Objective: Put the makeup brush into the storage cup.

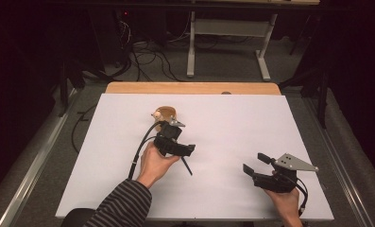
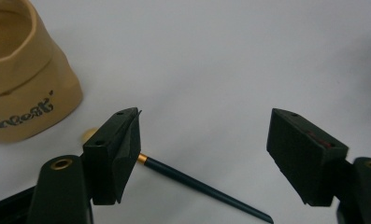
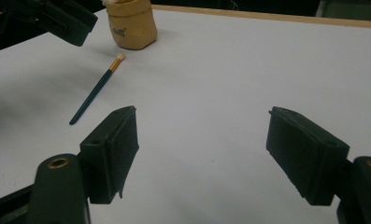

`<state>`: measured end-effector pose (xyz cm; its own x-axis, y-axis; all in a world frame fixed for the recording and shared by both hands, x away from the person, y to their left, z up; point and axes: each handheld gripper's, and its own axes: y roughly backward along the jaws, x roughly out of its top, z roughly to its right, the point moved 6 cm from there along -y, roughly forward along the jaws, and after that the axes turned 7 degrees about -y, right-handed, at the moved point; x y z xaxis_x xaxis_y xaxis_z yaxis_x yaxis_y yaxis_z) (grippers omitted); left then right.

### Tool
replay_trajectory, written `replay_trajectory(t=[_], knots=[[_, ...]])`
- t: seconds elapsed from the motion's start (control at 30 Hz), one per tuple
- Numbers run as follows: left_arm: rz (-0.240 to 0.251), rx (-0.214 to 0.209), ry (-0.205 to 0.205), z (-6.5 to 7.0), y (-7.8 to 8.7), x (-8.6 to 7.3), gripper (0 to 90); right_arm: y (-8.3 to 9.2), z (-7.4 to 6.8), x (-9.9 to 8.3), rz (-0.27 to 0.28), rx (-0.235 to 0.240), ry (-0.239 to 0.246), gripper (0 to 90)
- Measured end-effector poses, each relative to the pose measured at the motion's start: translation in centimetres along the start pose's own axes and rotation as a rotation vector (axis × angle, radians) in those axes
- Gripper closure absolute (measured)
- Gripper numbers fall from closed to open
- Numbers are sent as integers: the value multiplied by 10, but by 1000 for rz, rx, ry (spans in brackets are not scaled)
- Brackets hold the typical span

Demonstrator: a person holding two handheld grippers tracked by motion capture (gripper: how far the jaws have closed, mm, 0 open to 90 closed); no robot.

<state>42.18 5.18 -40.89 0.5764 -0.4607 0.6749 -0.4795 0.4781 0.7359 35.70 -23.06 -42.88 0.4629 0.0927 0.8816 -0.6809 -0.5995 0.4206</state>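
A tan soft pouch (image 1: 165,113) with dark lettering stands upright on the white sheet (image 1: 232,118), left of centre. My left gripper (image 1: 184,137) hovers just in front of it, jaws wide apart and open. In the left gripper view the pouch (image 2: 24,93) is at upper left, and a thin brush (image 2: 197,184) with a dark teal handle and gold ferrule lies on the sheet beneath the left gripper (image 2: 204,135), touching neither pad. My right gripper (image 1: 253,162) rests low at the front right, open with nothing between its jaws. The right gripper (image 3: 202,135) view shows the brush (image 3: 93,95) lying flat near the pouch (image 3: 129,25).
The sheet covers a wooden table whose bare far edge (image 1: 190,88) shows behind it. Beyond stand white desk legs (image 1: 191,47) and loose cables (image 1: 147,56) on a grey floor. A wide stretch of plain sheet lies between the two grippers.
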Motion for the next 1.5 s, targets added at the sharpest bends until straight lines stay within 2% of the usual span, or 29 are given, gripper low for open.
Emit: replay_trajectory(t=[0.5,0.6,0.67,0.97,1.1,1.3,1.5], knots=[[-79,3,29,-4,-6,-6,203,0,0,0,1,-1,5,268],[-89,17,31,-7,-7,-6,197,0,0,0,2,1,7,268],[-97,17,55,-9,-8,-7,196,0,-1,0,3,1,8,268],[-137,48,68,-16,-13,-11,176,0,-1,0,0,3,9,268],[-142,50,81,-18,-17,-14,164,0,-1,0,1,3,10,268],[-178,41,92,-19,-23,-19,163,0,-1,0,-3,2,7,268],[-195,31,102,-17,-27,-22,163,0,-2,-1,-5,5,6,268]])
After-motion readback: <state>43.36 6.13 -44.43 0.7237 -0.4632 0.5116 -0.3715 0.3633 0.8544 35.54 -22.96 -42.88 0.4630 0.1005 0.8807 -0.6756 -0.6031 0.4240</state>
